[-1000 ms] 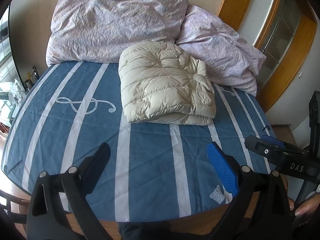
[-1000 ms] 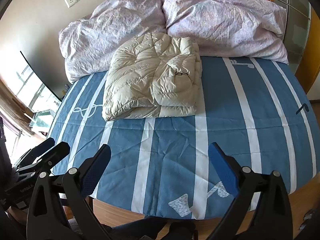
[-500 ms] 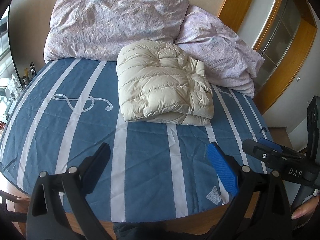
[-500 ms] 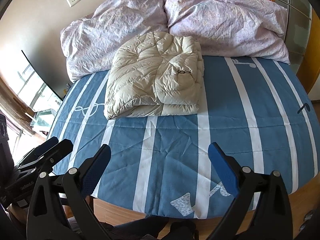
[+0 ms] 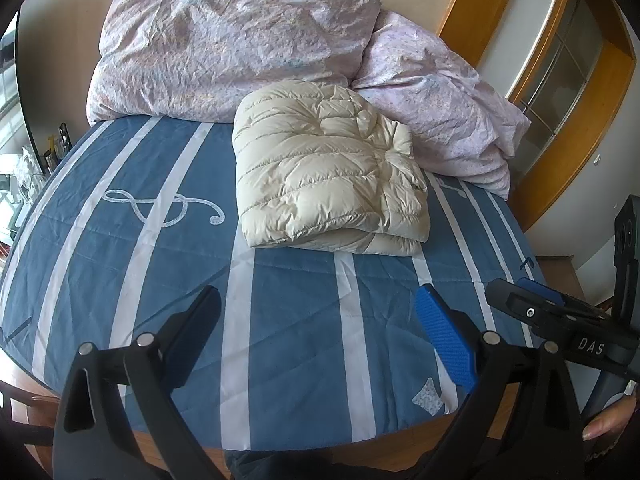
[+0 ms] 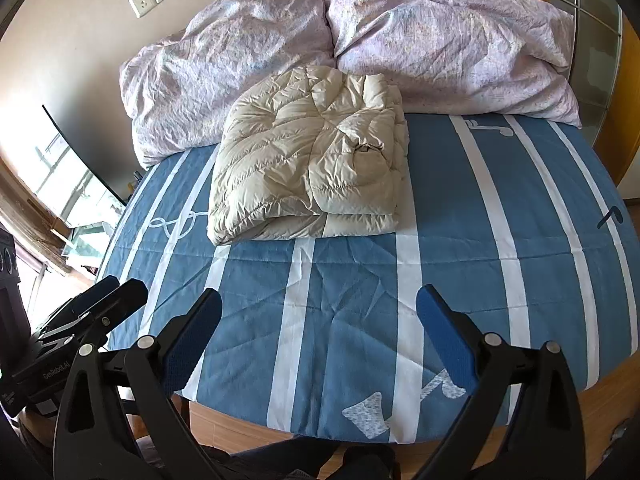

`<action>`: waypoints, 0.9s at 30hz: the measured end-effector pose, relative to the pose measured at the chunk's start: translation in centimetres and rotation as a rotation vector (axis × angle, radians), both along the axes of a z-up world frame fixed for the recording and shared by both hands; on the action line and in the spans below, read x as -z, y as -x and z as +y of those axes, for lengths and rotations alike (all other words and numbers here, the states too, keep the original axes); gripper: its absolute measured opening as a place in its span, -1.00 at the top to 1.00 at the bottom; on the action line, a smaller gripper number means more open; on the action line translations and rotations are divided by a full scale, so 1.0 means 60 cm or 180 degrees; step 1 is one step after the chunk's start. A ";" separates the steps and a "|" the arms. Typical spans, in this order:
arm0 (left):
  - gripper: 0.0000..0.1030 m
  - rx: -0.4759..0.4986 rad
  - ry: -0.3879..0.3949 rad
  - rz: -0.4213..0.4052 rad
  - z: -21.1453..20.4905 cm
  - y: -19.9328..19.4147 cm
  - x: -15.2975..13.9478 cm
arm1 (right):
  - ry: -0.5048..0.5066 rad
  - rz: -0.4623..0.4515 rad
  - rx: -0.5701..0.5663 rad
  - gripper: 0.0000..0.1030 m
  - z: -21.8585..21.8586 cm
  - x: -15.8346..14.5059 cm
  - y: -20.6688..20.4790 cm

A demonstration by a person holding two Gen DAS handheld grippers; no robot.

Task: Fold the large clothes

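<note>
A cream quilted down jacket lies folded into a thick rectangle on the bed, near the pillows. My left gripper hovers over the foot of the bed, well short of the jacket, open with nothing between its fingers. My right gripper hangs likewise above the near part of the bed, open and empty. In the left wrist view the right gripper shows at the right edge, held by a hand. The left gripper shows at the lower left of the right wrist view.
The bed has a blue cover with white stripes and music-note prints. Two pale pink crumpled pillows lean against the headboard wall. A wooden door frame stands right of the bed; a window is at the left.
Both grippers have drifted slightly; the left wrist view has shifted a little to the left and nearer the bed. The folded jacket has not moved, and both grippers stay open.
</note>
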State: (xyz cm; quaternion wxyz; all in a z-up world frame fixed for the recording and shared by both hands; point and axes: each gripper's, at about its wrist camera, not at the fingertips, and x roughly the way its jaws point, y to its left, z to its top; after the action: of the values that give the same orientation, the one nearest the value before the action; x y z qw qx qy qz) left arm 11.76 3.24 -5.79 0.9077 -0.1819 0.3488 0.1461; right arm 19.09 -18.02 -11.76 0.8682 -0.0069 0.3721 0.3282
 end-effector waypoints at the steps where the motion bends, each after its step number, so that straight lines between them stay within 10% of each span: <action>1: -0.89 0.0001 0.0003 -0.0002 0.000 0.000 0.000 | -0.0001 0.0002 -0.0001 -0.93 0.000 0.000 -0.001; 27: -0.89 0.0021 0.0043 -0.0037 0.001 -0.007 -0.003 | 0.0020 0.0008 0.0003 -0.93 0.012 0.002 -0.009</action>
State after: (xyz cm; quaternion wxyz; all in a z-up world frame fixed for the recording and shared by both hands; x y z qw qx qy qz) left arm 12.17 3.31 -5.61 0.9089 -0.1878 0.3451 0.1397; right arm 19.65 -17.33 -11.91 0.8679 -0.0090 0.3741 0.3266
